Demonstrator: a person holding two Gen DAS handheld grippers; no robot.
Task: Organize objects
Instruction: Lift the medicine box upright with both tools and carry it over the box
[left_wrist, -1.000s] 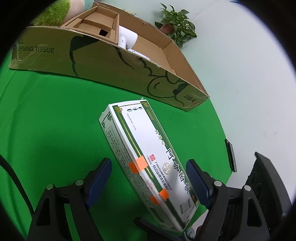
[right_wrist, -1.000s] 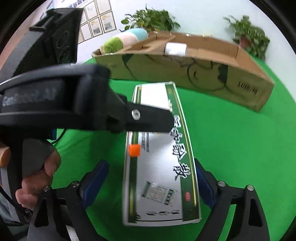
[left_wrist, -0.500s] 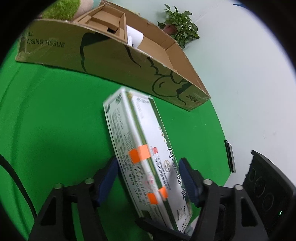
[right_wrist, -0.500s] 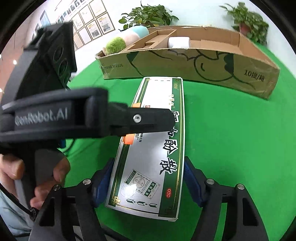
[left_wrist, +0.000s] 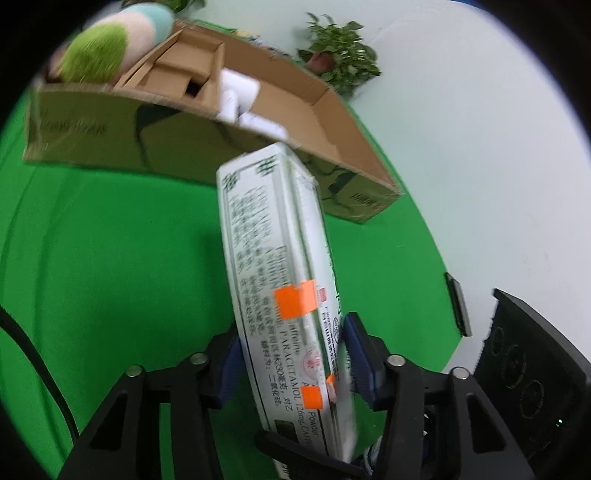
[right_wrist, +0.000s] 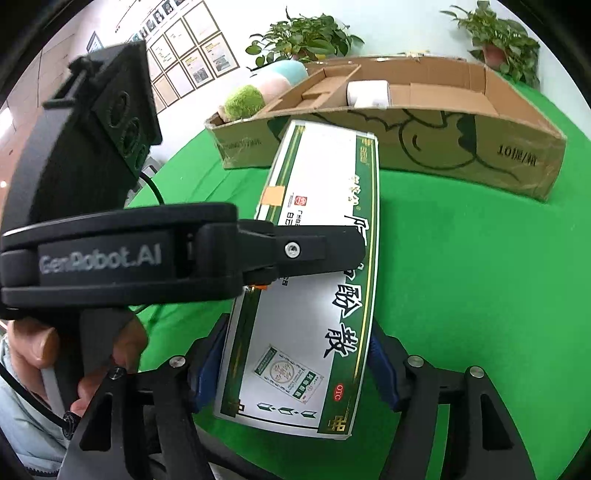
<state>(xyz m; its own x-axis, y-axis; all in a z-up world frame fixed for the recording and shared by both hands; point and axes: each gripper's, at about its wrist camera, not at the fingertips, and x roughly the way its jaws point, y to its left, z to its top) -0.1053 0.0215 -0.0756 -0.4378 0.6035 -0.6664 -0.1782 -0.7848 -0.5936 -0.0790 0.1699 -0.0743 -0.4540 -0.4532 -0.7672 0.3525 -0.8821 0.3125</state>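
R tongs (right_wrist: 295, 365) closing on medicine box (right_wrist: 314, 295), L tongs (right_wrist: 314, 251) prob. gripping too

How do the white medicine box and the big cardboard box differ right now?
The medicine box is closed, glossy white with green borders; the cardboard box is plain brown and open on top, with items inside. The medicine box is slim and clamped between both claws, left claw across its thin sides, right claw across its width, both having just closed in; the far larger cardboard box rests untouched on the green surface. Both are printed rectangular cartons.
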